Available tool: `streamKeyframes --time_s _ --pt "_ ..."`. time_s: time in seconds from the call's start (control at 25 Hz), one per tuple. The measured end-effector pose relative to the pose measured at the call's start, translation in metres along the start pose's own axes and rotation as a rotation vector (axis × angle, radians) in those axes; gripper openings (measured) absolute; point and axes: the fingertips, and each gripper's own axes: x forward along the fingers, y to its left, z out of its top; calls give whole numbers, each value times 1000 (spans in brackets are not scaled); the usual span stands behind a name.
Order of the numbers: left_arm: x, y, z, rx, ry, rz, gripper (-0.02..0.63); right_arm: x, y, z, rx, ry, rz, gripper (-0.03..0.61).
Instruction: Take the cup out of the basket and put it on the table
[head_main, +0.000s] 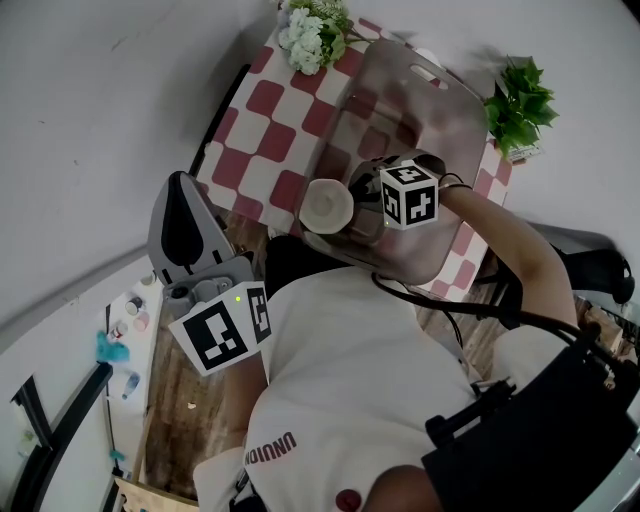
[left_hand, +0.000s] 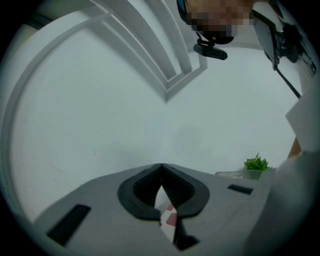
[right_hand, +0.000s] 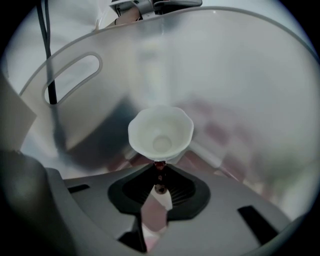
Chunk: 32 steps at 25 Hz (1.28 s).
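A white cup (head_main: 327, 205) with a wavy rim hangs at the near left edge of the translucent grey basket (head_main: 445, 125), which stands on the red-and-white checked table (head_main: 262, 102). My right gripper (head_main: 352, 212) points steeply down into the basket and is shut on the cup's rim. In the right gripper view the cup (right_hand: 161, 134) sits mouth-up at the tips of the right gripper (right_hand: 160, 167), with the basket wall (right_hand: 225, 60) behind it. My left gripper (head_main: 183, 182) is off the table's left side. In its own view the left gripper (left_hand: 161, 167) faces a pale wall, shut and empty.
White flowers (head_main: 312, 35) stand at the table's far end and a green plant (head_main: 518, 105) (left_hand: 256, 164) at the right. The basket has a handle slot (right_hand: 72, 77). A low white shelf with small items (head_main: 130, 320) is on the floor at left.
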Motion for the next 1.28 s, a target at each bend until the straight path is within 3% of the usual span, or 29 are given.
streamKeyframes --time_s 1.28 --pt "-7 0 6 8 -22 -17 11 -42 -1 45 55 -139 -34 81"
